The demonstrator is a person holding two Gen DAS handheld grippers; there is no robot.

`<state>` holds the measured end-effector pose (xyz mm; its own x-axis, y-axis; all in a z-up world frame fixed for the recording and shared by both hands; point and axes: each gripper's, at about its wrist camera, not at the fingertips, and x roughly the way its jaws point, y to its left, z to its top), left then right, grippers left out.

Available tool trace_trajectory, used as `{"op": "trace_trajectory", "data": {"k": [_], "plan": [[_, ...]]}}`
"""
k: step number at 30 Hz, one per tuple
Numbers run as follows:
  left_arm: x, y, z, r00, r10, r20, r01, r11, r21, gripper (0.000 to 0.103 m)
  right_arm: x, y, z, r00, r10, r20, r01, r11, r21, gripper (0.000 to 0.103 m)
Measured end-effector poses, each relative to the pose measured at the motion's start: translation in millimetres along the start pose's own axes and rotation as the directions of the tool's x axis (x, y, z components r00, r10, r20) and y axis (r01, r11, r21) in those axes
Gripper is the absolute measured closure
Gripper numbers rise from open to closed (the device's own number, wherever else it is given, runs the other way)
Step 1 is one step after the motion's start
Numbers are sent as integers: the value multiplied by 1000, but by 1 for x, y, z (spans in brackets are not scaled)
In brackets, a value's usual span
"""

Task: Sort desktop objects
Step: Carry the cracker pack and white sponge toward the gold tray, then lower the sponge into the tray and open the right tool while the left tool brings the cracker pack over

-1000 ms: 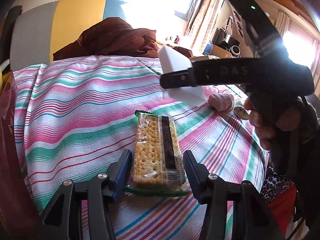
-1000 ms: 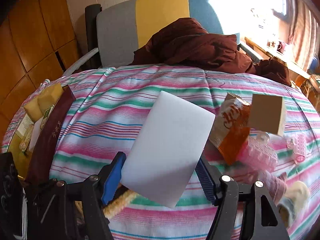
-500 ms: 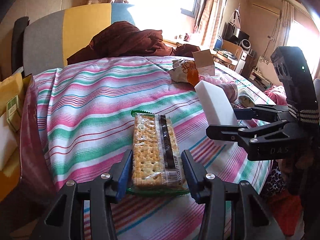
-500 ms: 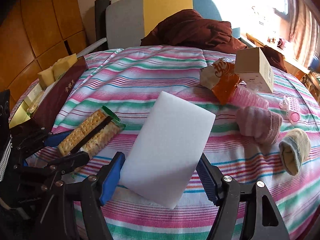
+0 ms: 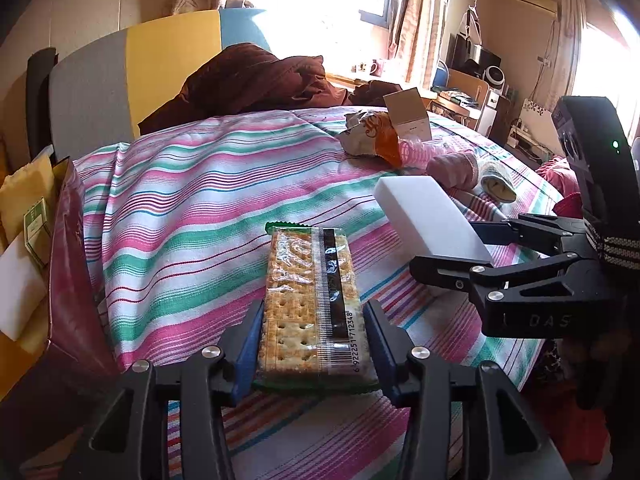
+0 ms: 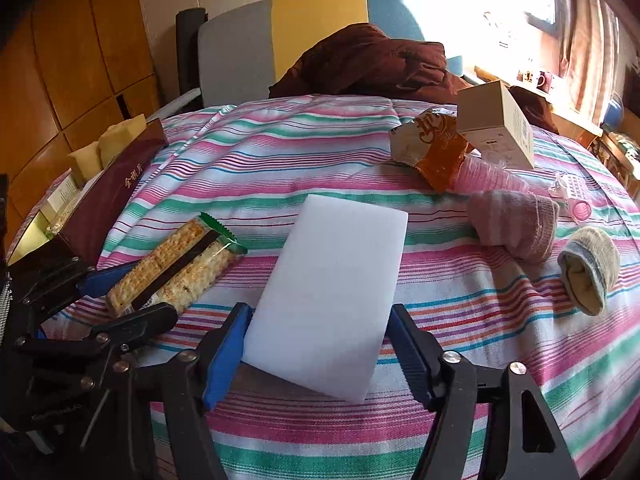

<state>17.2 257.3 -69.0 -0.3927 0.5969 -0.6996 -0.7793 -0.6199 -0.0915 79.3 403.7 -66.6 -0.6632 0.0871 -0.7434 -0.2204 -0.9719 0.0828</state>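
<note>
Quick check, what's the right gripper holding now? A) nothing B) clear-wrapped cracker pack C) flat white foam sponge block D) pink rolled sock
C: the right gripper has its blue pads against both sides of the flat white foam sponge block; the clear-wrapped cracker pack sits in the left gripper.
</note>
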Motion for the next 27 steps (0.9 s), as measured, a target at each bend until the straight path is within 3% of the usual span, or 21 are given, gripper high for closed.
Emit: {"op": "trace_trajectory", "data": {"k": [5,18,22,27], "plan": [[-6,0,0,1000,-15,12,15,1000,0,55,-2,5,0,1000,-11,10,12,1000,-26,38],[-70,7,-2,989,-28,144,30,999,-14,55,-11,26,7,998,45,47,-43,998,-54,38],[-99,21,-5,981,3,194,4,999,-38,55,-15,43,16,994,89,62,-84,994,-76,38],[-132,61,-10,968,92,233,-59,988,-145,55,-19,80,35,982,174,75,-162,976,-146,38]]}}
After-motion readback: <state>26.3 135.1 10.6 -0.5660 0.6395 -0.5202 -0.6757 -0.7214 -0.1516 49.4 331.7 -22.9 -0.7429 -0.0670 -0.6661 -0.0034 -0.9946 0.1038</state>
